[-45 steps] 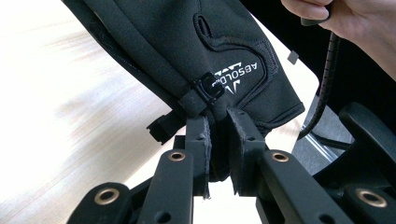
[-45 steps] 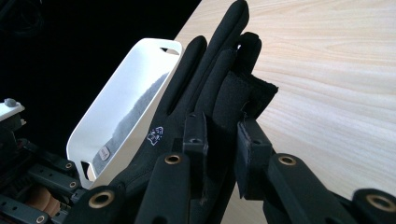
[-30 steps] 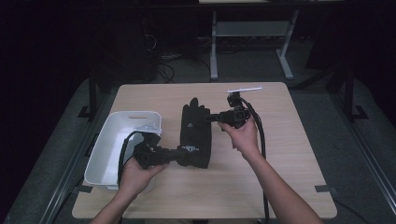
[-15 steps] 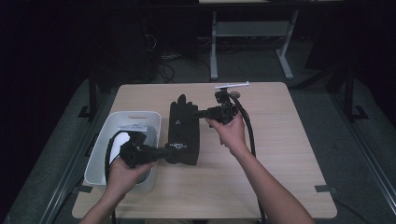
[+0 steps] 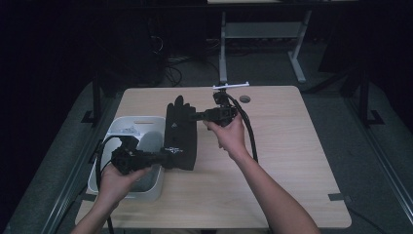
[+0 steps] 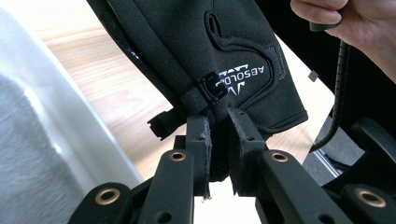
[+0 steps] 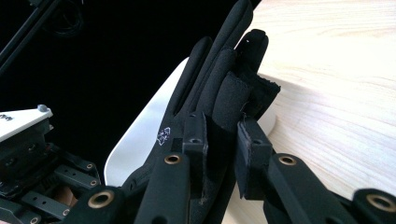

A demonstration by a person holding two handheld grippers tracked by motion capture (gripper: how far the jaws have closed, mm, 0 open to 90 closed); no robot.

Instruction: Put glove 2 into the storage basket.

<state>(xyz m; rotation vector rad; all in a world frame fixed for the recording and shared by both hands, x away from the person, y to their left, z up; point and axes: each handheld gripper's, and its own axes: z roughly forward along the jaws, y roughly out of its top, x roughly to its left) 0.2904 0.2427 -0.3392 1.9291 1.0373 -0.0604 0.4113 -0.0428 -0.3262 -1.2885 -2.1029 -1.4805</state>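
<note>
A black glove (image 5: 180, 131) with white lettering hangs stretched between both grippers above the table. My left gripper (image 5: 164, 157) is shut on its cuff end; in the left gripper view the jaws pinch the cuff (image 6: 219, 140) just below a small clip. My right gripper (image 5: 194, 116) is shut on the finger end, and in the right gripper view the jaws clamp the glove's fingers (image 7: 224, 112). The glove sits partly over the right edge of a white bin (image 5: 146, 122).
The white bin (image 7: 140, 135) stands at the table's left side with something pale and grey (image 6: 32, 154) inside. A small round hole (image 5: 244, 99) marks the wooden table (image 5: 292, 161) near its far edge. Cables trail from both grippers.
Both hands have carried the glove leftward together, from the table's middle to over the bin's right edge. The grips have not changed.
</note>
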